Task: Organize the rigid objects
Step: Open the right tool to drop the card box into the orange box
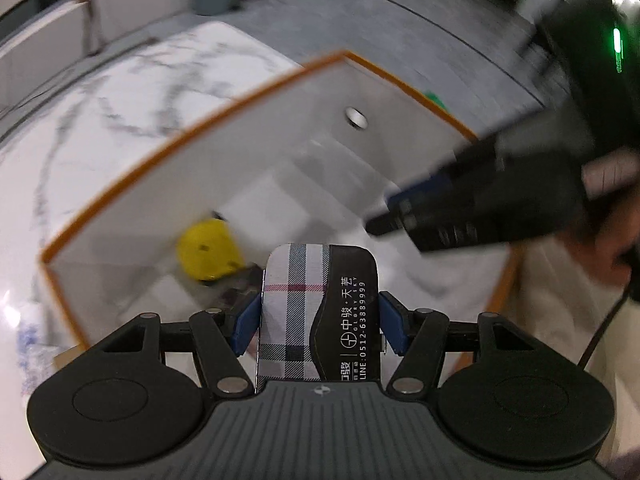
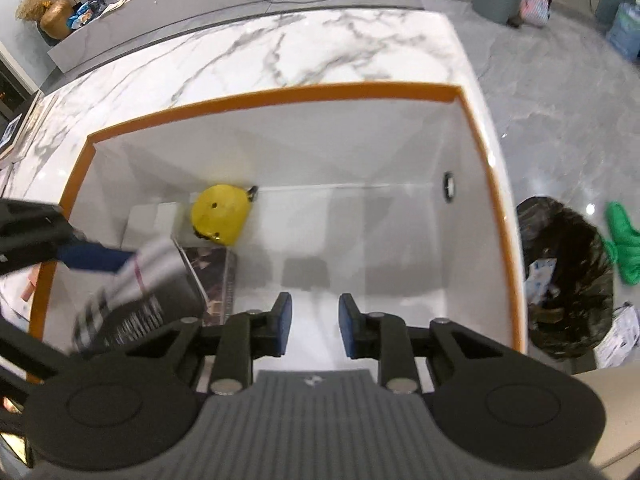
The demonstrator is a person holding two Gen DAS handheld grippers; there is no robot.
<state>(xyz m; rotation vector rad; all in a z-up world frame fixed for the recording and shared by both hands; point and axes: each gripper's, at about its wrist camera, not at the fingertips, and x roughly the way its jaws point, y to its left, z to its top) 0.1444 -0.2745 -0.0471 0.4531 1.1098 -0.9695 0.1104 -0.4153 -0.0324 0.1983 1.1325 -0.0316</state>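
Observation:
A white box with an orange rim [image 1: 240, 94] [image 2: 280, 94] stands on the marble counter. On its floor lie a yellow tape measure [image 1: 208, 250] [image 2: 220, 214] and a dark flat packet [image 2: 212, 276]. My left gripper [image 1: 320, 312] is shut on a plaid and black case [image 1: 304, 280] and holds it over the box's near left part. The right wrist view shows that case [image 2: 136, 292] blurred at the left. My right gripper [image 2: 315, 320] hangs over the box's bare middle. Its jaws are drawn close with nothing between them. In the left wrist view the right gripper [image 1: 384, 218] enters from the right.
The marble counter [image 2: 280, 48] stretches beyond the box. Right of the counter, on the floor, stand a black bin bag [image 2: 568, 280] and a green cloth [image 2: 622, 240]. A metal-ringed hole [image 2: 449, 186] sits in the box's right wall. A person's hand [image 1: 612, 240] holds the right gripper.

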